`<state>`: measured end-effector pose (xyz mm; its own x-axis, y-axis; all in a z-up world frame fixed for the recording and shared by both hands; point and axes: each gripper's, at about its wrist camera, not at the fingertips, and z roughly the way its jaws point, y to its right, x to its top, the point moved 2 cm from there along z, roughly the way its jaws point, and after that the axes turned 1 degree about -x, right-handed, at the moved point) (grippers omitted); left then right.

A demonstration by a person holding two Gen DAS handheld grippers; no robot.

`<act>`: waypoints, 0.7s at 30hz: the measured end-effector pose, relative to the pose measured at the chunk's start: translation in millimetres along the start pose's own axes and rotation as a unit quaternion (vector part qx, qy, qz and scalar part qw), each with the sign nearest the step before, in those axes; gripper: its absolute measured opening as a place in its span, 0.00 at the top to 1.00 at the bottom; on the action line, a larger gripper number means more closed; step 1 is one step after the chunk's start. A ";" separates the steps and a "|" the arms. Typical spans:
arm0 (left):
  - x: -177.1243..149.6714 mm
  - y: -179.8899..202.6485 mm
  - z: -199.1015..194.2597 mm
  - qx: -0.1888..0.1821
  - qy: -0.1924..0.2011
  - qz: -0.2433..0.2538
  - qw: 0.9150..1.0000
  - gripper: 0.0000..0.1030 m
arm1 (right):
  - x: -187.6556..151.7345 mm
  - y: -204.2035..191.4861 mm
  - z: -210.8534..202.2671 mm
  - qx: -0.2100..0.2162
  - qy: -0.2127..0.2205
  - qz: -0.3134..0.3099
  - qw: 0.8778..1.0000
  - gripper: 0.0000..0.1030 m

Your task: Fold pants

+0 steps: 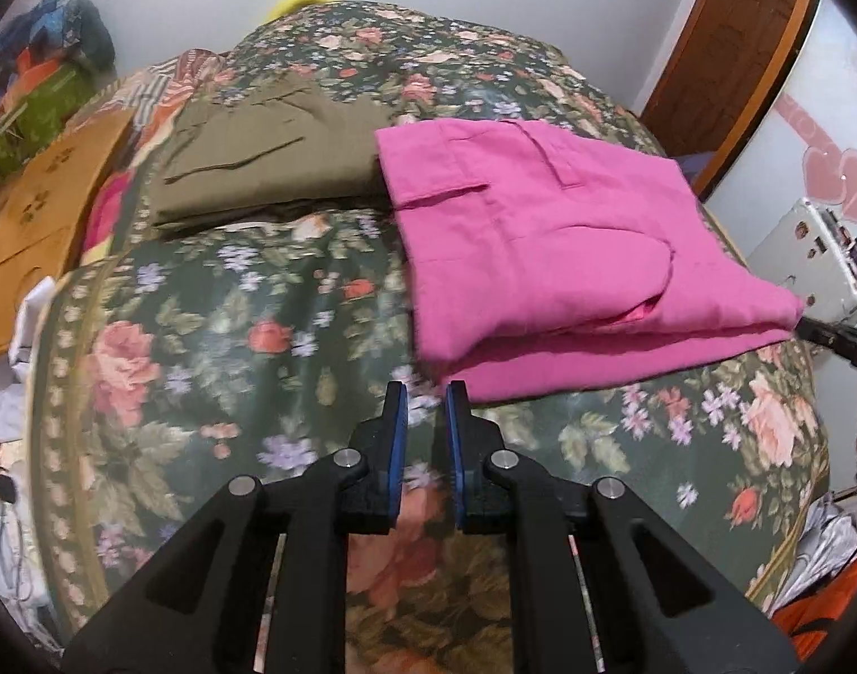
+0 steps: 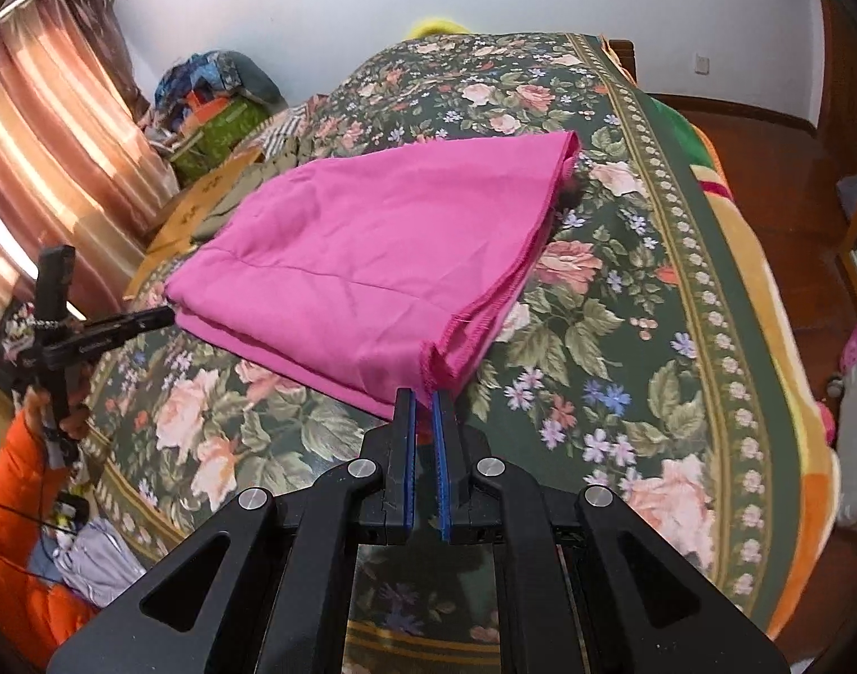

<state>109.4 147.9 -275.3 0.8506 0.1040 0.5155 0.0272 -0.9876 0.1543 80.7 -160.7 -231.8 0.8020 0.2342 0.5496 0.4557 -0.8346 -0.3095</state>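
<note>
Folded pink pants (image 1: 546, 247) sit on the flowery bedspread (image 1: 231, 337), just ahead of both jaws. Left gripper (image 1: 427, 393) is open a little, holding nothing. Right gripper (image 2: 422, 399) is slightly parted too, tips right at the hem corner, not clamped on it.

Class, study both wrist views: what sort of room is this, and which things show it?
Most likely a bedroom in a home: a bed with a floral bedspread fills both views, curtains hang at one side, and folded pink pants lie beside olive pants.
</note>
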 end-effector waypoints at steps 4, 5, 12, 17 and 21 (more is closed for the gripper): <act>9.9 -14.4 -13.8 0.013 0.017 -0.016 1.000 0.88 | 6.0 3.4 -11.8 -0.009 0.009 0.005 1.000 0.95; 15.2 -17.1 -15.6 0.017 0.021 -0.020 0.999 0.88 | 9.0 3.4 -15.1 -0.013 0.015 0.005 1.000 0.95; 51.5 -1.6 -2.2 0.046 0.022 -0.002 0.999 0.51 | 35.1 -17.1 -18.2 -0.002 0.054 -0.007 0.999 0.73; 53.4 21.0 20.3 0.037 0.005 0.024 0.999 0.45 | 38.7 -37.5 12.9 0.007 0.038 -0.031 0.999 0.64; 41.4 30.8 29.5 0.031 -0.008 0.048 0.998 0.44 | 30.2 -41.0 42.6 0.011 -0.011 -0.043 0.999 0.65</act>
<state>160.9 118.3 -274.1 0.8595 0.0061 0.5111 -0.0237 -0.9984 0.0518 102.7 -98.2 -235.6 0.7677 0.3162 0.5574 0.5319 -0.7996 -0.2789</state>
